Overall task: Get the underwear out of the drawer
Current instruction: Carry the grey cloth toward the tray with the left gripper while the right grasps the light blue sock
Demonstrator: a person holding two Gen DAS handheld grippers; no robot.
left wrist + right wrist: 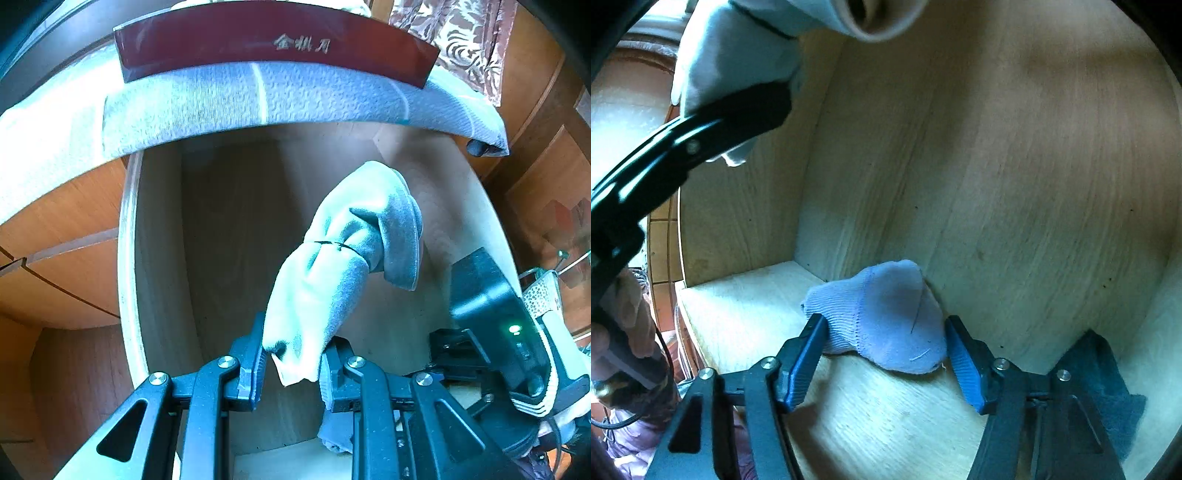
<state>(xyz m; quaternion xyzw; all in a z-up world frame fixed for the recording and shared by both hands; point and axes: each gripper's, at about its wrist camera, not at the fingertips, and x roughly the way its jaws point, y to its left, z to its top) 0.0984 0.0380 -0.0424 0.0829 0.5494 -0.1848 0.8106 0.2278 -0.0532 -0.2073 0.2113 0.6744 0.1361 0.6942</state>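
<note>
A pale mint garment (343,258) hangs above the open wooden drawer (129,258), and my left gripper (293,356) is shut on its lower end. The same garment (738,55) and the left gripper's finger (701,136) show at the upper left of the right wrist view. A blue knitted garment (882,317) lies on the drawer floor (886,424) against the wall corner. My right gripper (886,360) is open, one finger on each side of the blue garment. A dark blue cloth (1108,387) lies at the lower right, partly hidden by the gripper.
A light blue towel (258,99) drapes over the cabinet top above the drawer, with a dark red box (273,44) on it. The right gripper's black body (495,314) sits at the drawer's right side. A person's hand (624,332) is at the left.
</note>
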